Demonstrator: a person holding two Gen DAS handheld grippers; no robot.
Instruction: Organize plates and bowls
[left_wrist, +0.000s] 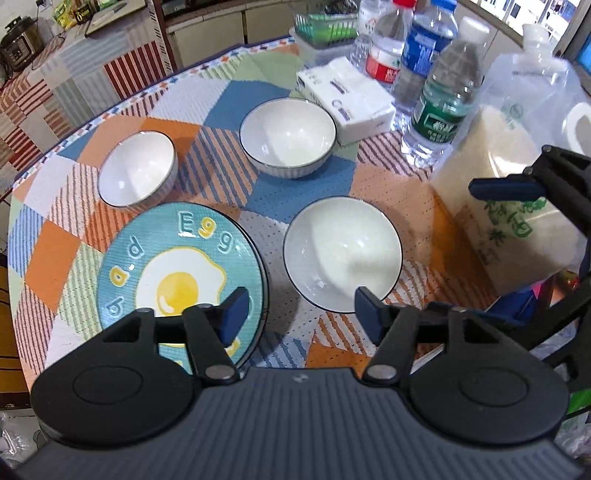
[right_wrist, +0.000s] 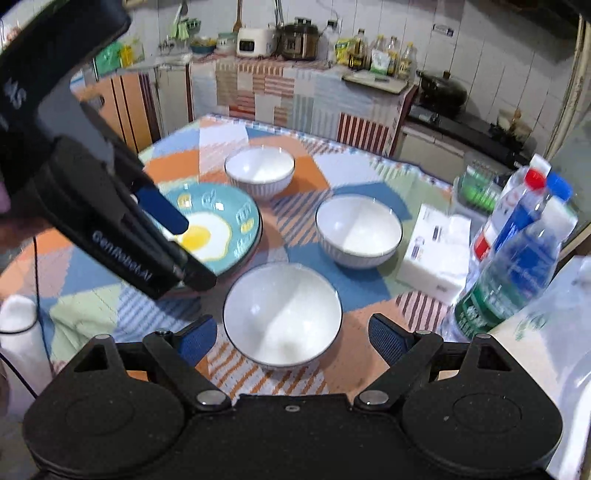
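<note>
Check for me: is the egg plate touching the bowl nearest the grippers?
Apart. The left wrist view shows a strip of tablecloth between the egg plate and that bowl; the right wrist view shows the same gap.

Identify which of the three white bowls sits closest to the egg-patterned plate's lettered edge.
The left bowl, just beyond the plate. The middle bowl sits near the tissue pack; the right bowl sits beside the plate.

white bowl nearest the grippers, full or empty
Empty: the white dark-rimmed ceramic bowl stands upright, and its bare glossy inside shows in both views.
</note>
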